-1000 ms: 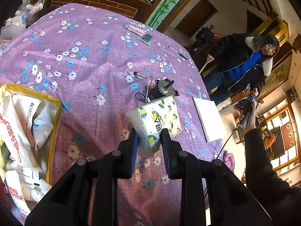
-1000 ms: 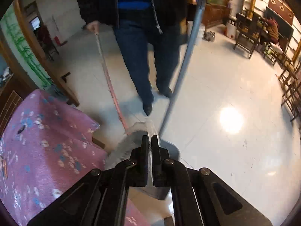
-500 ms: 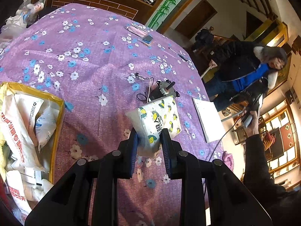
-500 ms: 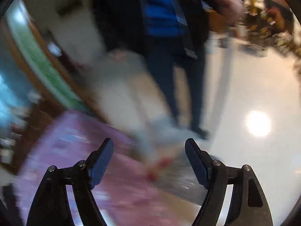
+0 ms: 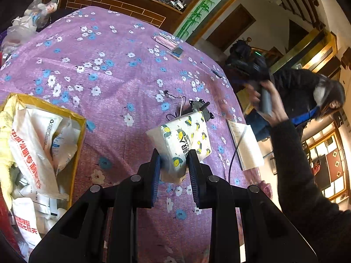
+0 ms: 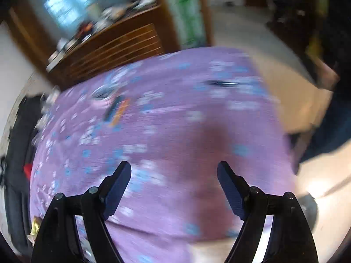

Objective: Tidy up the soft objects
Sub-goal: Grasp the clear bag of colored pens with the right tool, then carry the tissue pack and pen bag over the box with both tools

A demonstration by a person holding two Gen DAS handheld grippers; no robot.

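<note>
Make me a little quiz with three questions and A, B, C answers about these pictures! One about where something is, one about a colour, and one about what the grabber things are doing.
1. Where is the cardboard box of plastic bags?
A. On the table's left side
B. On the floor
C. Under the white booklet

2. What colour is the tablecloth?
A. Green with stripes
B. Purple with white and blue flowers
C. Plain red

3. What are the two grippers doing?
A. Both wide open
B. Both clamped on the box
C. The left gripper grips the tissue pack; the right gripper is open

Answers:
1 A, the box sits at the left edge of the left wrist view, on the cloth.
2 B, flowers dot the purple cloth.
3 C, the left fingers pinch the lemon-print pack, while nothing sits between the spread right fingers.
</note>
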